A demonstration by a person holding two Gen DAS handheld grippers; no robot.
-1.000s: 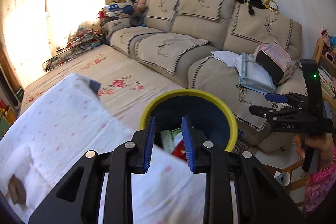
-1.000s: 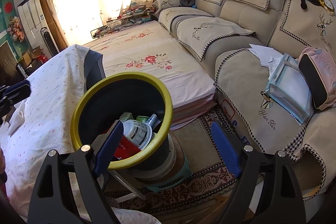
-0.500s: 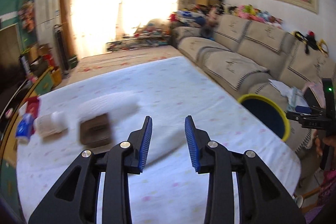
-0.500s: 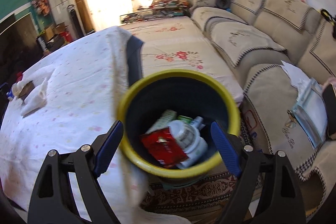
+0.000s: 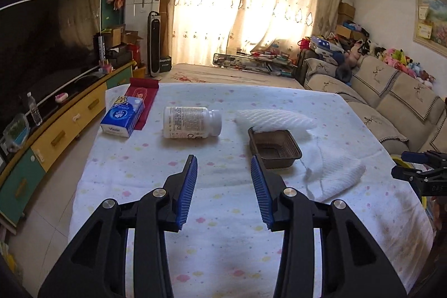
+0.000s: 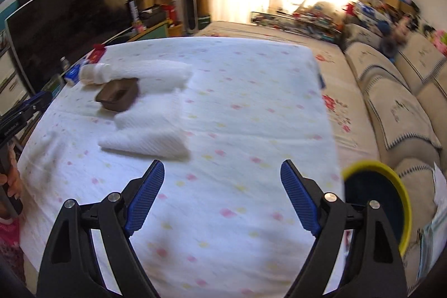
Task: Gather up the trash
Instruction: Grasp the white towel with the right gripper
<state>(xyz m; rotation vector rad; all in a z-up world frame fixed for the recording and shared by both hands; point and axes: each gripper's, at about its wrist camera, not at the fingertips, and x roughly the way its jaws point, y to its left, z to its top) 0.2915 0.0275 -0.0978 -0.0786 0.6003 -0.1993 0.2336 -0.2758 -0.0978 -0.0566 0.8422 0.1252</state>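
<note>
Left wrist view showed the left gripper (image 5: 223, 180) empty, its jaws partly apart and just lately opening, with nothing between them, poised over a table (image 5: 223, 256) covered in a pale spotted cloth. Several pieces of rubbish lay on that cloth and were not yet collected: a white bottle (image 5: 191, 122) on its side, a brown plastic tray (image 5: 275, 148) just beyond the right-hand finger, a white foam net sleeve (image 5: 276, 120) touching the tray's far edge, and a second white foam piece (image 5: 335, 172) nearer the table's right side. A blue tissue pack (image 5: 123, 116) and a red packet (image 5: 144, 98) sat toward the far left corner; whether those counted as rubbish I could not tell. Seen from the right wrist, the right gripper (image 6: 220, 194) was also empty, its jaws standing wide apart above the cloth, with the yellow-rimmed bin (image 6: 391, 186) just off the table's edge at the lower right. Its contents were not visible from this angle. By my reading, the job was only partly through: both tools were free for the next pickup, the tray looked the nearest candidate for the left one, and at least four items remained to be carried to the bin.
</note>
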